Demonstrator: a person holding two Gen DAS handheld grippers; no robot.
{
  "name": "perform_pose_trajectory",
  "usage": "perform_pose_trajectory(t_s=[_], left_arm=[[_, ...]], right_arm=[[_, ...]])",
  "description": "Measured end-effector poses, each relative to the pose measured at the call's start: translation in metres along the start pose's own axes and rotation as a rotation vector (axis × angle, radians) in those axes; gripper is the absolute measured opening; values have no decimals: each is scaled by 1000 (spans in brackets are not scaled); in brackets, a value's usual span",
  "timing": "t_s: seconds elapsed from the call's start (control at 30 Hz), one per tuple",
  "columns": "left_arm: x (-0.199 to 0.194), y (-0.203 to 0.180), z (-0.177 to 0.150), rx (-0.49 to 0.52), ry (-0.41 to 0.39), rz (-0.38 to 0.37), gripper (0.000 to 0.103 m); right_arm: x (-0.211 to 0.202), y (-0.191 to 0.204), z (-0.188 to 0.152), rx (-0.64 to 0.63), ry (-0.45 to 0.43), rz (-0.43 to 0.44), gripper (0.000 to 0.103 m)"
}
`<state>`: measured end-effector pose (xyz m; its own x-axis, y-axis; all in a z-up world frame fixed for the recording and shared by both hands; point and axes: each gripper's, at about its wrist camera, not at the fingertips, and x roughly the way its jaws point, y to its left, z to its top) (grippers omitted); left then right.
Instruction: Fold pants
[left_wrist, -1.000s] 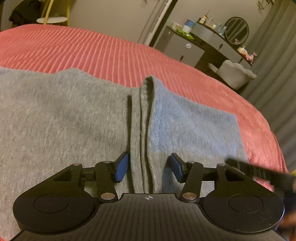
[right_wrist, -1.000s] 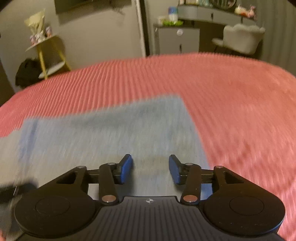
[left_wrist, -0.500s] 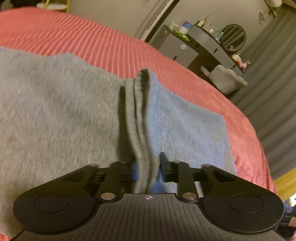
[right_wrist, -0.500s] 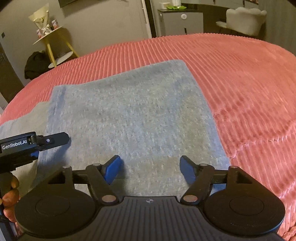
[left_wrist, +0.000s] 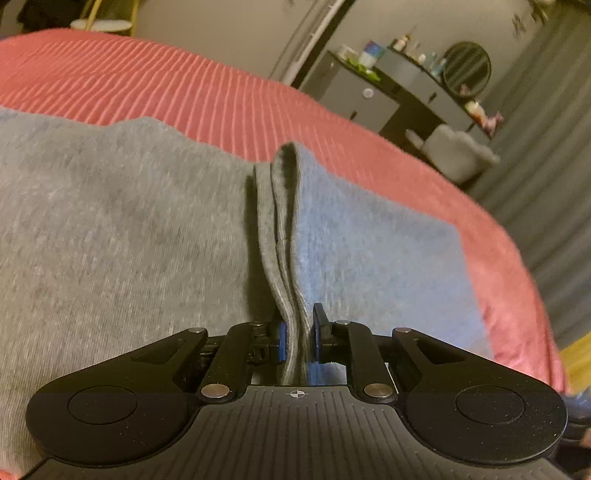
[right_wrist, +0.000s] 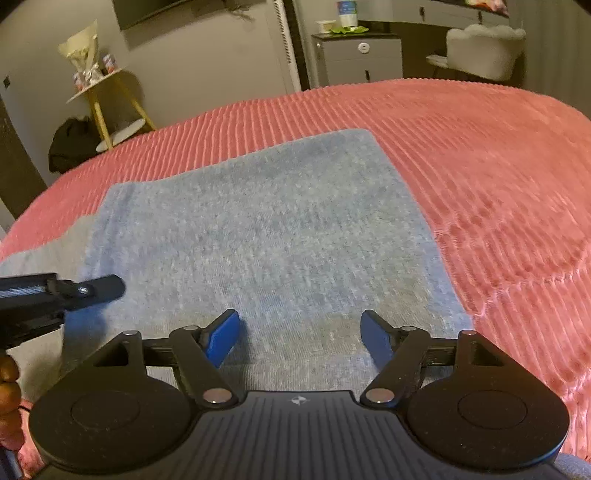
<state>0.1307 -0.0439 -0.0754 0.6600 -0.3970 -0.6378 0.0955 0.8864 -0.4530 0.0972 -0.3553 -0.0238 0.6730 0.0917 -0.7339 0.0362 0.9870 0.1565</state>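
Note:
Grey pants (left_wrist: 122, 236) lie flat on a red ribbed bedspread (left_wrist: 192, 88). A folded layer lies on top at the right, and its edge (left_wrist: 282, 240) stands up as a ridge. My left gripper (left_wrist: 297, 338) is shut on that edge near the front of the pants. In the right wrist view the folded layer (right_wrist: 266, 229) lies flat in front of my right gripper (right_wrist: 299, 338), which is open and empty just above the cloth. The left gripper (right_wrist: 88, 290) shows at the left of that view.
The red bedspread (right_wrist: 480, 177) spreads wide to the right and behind the pants. Beyond the bed stand a grey cabinet (right_wrist: 356, 61), a white chair (right_wrist: 484, 51) and a yellow side table (right_wrist: 107, 107). A dresser with a round mirror (left_wrist: 467, 68) is at the far right.
My left gripper closed on the raised edge of the folded layer and now holds it. My right gripper opened wider and settled over the folded layer's near edge.

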Motion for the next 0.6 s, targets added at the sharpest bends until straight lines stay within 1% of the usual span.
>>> perform_pose_trajectory(t_s=[0.03, 0.07, 0.1, 0.13, 0.17, 0.23, 0.3, 0.37, 0.4, 0.43, 0.5, 0.53, 0.57, 0.6], left_arm=[[-2, 0, -1, 5, -14, 12, 25], [-6, 2, -1, -6, -34, 19, 28], [-12, 5, -1, -32, -55, 31, 37], [-19, 10, -2, -74, -82, 49, 53], [-28, 19, -2, -130, -112, 74, 57], [-47, 37, 0, -240, -153, 106, 57], [-68, 59, 7, -332, -174, 117, 57], [-100, 86, 13, -423, -219, 164, 59], [-120, 104, 14, -477, -257, 182, 63], [-137, 118, 14, -536, -291, 191, 70], [-170, 159, 7, -692, -350, 189, 73], [-182, 176, 4, -742, -359, 188, 73], [-193, 191, 0, -779, -363, 206, 73], [-203, 207, -5, -804, -361, 240, 72]], right_arm=[[1, 2, -1, -13, 1, -2, 78], [2, 4, 0, -23, 2, -5, 78], [2, 6, 0, -29, 2, -9, 79], [2, 5, 0, -30, 1, -5, 80], [2, 4, 1, -25, 1, 3, 81], [2, 2, 2, -6, 0, 13, 82], [3, -1, 3, 17, -3, 28, 83], [2, -4, 4, 39, -5, 44, 84], [2, -5, 4, 48, -8, 55, 85], [2, -7, 4, 58, -9, 68, 85], [3, -10, 5, 74, -12, 90, 86], [4, -12, 6, 84, -13, 100, 86], [5, -14, 7, 94, -15, 107, 86], [6, -16, 8, 107, -20, 115, 86]])
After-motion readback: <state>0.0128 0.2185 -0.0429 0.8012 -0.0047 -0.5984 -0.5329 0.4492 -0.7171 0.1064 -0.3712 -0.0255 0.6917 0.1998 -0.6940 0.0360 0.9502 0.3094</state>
